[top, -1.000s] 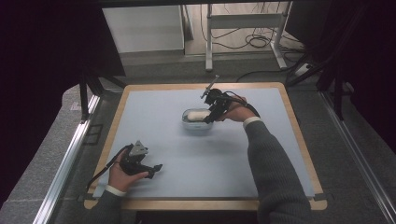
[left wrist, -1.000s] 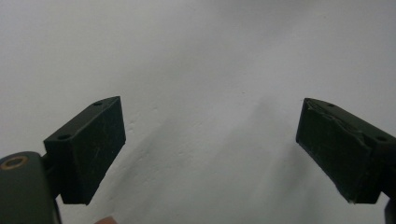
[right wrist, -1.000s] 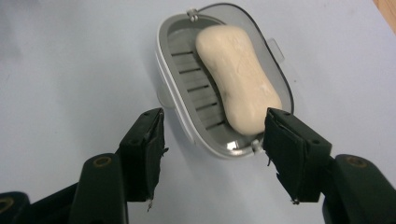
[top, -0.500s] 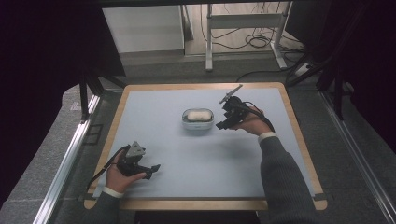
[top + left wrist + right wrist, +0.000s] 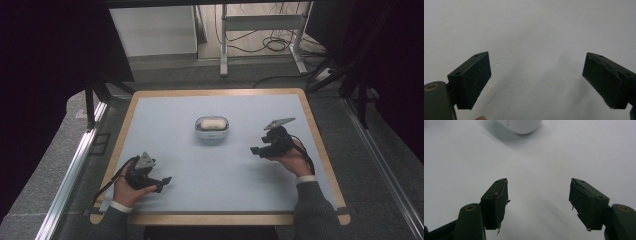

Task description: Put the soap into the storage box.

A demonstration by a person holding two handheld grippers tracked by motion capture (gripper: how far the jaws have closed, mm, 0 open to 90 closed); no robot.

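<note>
A white oval case [image 5: 211,127] is seen lying alone at the middle of the pale blue table mat [image 5: 220,175] — well apart from the right gripper [image 5: 256,150], whose empty jaws have just been opening, and from the left gripper [image 5: 167,180], held parted and empty near the front-left corner.

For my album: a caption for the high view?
Two hand-held grippers, left gripper and right gripper, rest open beside a small white oval case.
</note>
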